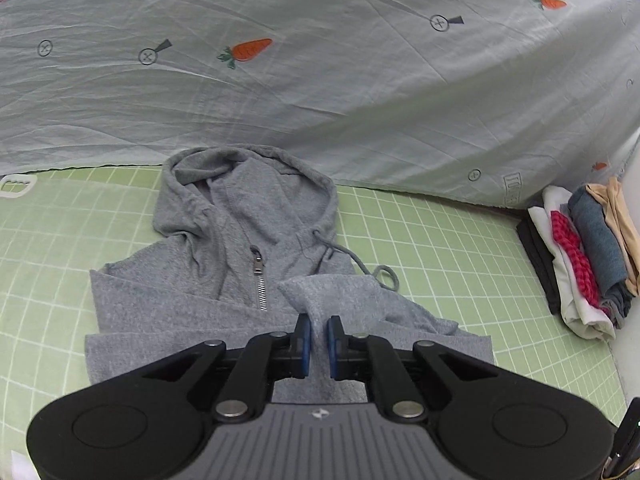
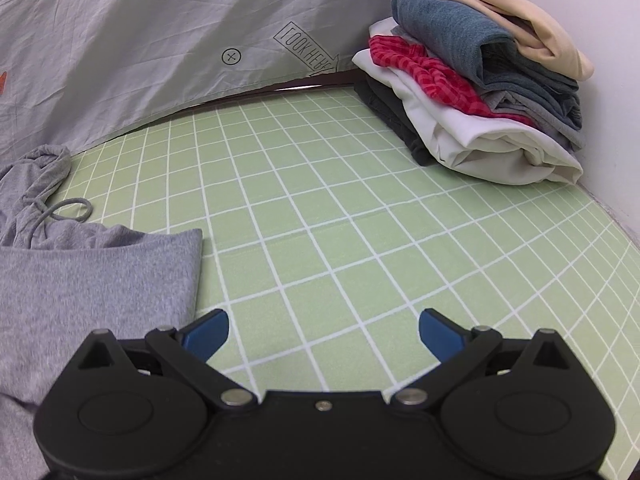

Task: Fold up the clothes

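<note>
A grey zip hoodie [image 1: 248, 248] lies on the green grid mat [image 1: 440, 240], hood away from me, sides folded in. My left gripper [image 1: 319, 326] is shut on a fold of the hoodie's grey fabric, which rises between the blue pads [image 1: 304, 336]. My right gripper [image 2: 323, 326] is open and empty over the bare mat [image 2: 320, 200], just right of the hoodie's folded edge [image 2: 100, 272]. The hoodie's drawstring loop [image 2: 70, 210] lies on the mat.
A stack of folded clothes [image 2: 480, 80] sits at the mat's far right corner against a white wall; it also shows in the left wrist view [image 1: 580, 260]. A grey sheet with carrot prints [image 1: 320, 60] hangs behind the mat. A white clip [image 1: 16, 186] lies far left.
</note>
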The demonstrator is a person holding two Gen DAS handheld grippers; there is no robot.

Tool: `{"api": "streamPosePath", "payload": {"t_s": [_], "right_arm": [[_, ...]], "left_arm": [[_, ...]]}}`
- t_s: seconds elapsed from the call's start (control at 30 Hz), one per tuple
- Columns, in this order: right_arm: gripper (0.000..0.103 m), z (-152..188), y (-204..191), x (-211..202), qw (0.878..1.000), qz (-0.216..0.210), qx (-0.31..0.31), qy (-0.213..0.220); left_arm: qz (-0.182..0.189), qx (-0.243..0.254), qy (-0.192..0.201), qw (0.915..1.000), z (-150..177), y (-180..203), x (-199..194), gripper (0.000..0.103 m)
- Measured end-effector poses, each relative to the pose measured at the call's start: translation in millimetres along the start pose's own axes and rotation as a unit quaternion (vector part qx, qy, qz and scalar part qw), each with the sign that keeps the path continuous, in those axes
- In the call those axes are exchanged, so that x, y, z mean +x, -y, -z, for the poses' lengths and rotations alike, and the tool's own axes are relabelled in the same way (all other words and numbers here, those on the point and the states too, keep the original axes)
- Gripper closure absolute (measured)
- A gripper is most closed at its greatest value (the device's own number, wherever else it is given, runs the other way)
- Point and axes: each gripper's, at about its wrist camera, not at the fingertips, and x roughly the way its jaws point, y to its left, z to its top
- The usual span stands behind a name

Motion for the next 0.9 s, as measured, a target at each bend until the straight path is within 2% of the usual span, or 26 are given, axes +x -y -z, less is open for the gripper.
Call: {"api": "streamPosePath", "payload": {"t_s": [0.1,0.2,0.33,0.5,0.63,0.73,0.9], "right_arm": [[0.0,14,-13,-15,1.0,-0.001,-0.012,-0.004],[0.0,29,-28,-29,1.0,-0.003,-0.018,-0.015],[0.0,45,-50,-45,0.999,-0.002,-0.032,-0.02],[0.0,59,-76,-62,0.999,-0.001,-0.048,-0.02],[0.0,61,-103,-71,0.998,-0.011,-0.067,-0.015],[0.0,60,-124,-77,0.996,-0.023,-0.088,-0.004],[0.0,57,-155,-80,0.991,-0.032,-0.13,0.013]], "left_arm": [[-0.021,-0.019,0.009,0.9996,0,-30,-12,0.094],[-0.026,-0.042,0.016,0.9987,0,-59,-26,0.094],[-0.041,-0.051,0.03,0.9974,-2,-90,-44,0.095],[-0.001,-0.1,0.055,0.9935,-11,-124,-69,0.096],[0.029,-0.103,0.081,0.9909,-20,-133,-88,0.096],[0.032,-0.105,0.095,0.9894,-23,-143,-96,0.096],[0.023,-0.148,0.114,0.9822,-22,-183,-112,0.096]]}}
